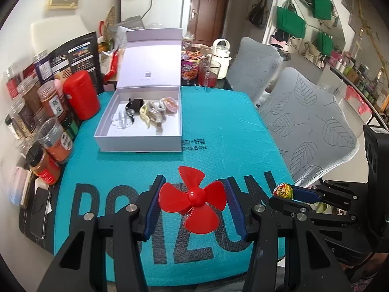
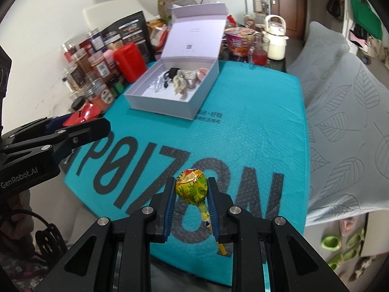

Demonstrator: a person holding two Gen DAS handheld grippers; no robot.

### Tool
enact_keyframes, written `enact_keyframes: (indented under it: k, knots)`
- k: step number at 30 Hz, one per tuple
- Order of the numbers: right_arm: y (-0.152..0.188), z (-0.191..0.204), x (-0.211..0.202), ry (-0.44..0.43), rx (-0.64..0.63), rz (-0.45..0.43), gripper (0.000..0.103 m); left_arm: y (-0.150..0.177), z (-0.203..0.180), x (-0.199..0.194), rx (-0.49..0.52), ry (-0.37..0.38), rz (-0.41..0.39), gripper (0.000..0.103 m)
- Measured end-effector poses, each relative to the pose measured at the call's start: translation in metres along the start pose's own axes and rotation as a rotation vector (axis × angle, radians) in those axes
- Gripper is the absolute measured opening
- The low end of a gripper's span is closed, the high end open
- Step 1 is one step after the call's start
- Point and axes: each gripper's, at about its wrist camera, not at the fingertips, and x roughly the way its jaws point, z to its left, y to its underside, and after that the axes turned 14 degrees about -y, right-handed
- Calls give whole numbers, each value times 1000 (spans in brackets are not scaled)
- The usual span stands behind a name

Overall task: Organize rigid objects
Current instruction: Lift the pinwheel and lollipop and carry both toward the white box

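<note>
My left gripper [image 1: 193,194] is shut on a red four-blade propeller [image 1: 194,198] and holds it above the teal mat [image 1: 218,133]. My right gripper [image 2: 190,189] is shut on a lollipop in a yellow wrapper [image 2: 192,189], stick pointing down. The lollipop also shows in the left wrist view [image 1: 283,191], and the propeller in the right wrist view [image 2: 82,116]. An open white box [image 1: 138,143] with its lid up stands at the far side of the mat and holds several hair clips [image 1: 145,112] and small items.
Spice jars [image 1: 48,112] and a red canister [image 1: 81,95] line the left edge. A phone [image 1: 39,213] lies at the near left. Cup noodles [image 1: 190,64], glasses and a white kettle [image 1: 221,58] stand behind the mat. Two grey leaf-patterned chairs [image 1: 311,126] stand at the right.
</note>
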Motion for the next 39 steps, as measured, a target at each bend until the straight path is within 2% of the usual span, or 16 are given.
enact_keyframes:
  k: [9,16,25,39]
  knots:
    - [-6,29,21,-57,-88,35,25,13,30,-2,-62,-43,16,50]
    - [-18,45,43,-78,-96,55,25,9,57,10,-58,-54,27,50]
    - [-36,63,80,-75,-26,104,25,-10,86,41,17,-3,82,50]
    - [-70,72,121,-28,92,126,25,-45,114,86,96,92,133,50]
